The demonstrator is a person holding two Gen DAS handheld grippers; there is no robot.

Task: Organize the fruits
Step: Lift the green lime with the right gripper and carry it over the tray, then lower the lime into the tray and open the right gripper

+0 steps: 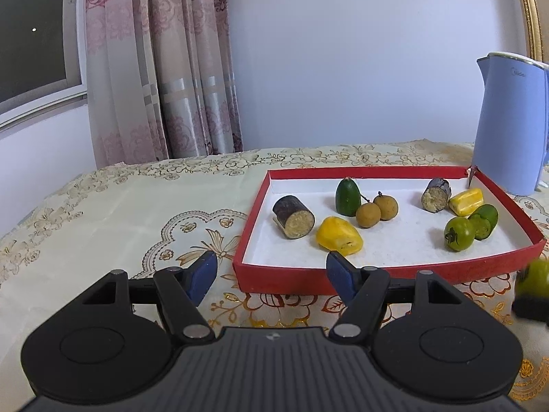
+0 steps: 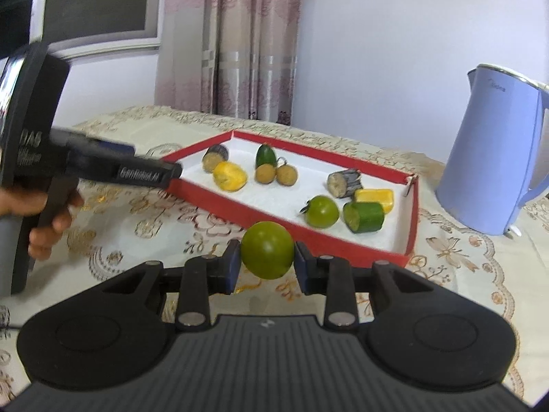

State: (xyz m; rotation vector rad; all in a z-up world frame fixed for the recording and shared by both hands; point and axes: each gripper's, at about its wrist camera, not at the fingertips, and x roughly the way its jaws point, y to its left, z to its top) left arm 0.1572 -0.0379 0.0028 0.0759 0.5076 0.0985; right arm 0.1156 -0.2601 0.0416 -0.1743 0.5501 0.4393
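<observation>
The right gripper (image 2: 267,263) clamps a green tomato (image 2: 267,249) in its fingers just short of the red tray (image 2: 240,207). The left gripper (image 1: 271,276) waits, fingers spread and empty. A clean finish likely means clearing the rim and releasing beside the tray's other green tomato (image 2: 321,212).

Left wrist view: the green fruit (image 1: 537,276) at the right edge is blurred and cut off by the frame; the dark part below it is too blurred to identify; the blue kettle (image 1: 507,127) is cut off at the right, its handle mostly out of frame; the gold frame (image 1: 530,10) shows only a strip.

Right wrist view: the left gripper (image 2: 151,173) is motion-blurred, its fingertips indistinct against the red box (image 2: 413,213) rim; the hand (image 2: 44,213) holding it is cut off at the left edge; the held green fruit (image 2: 267,250) hides part of the box's near wall; kettle lettering is too small to read.
</observation>
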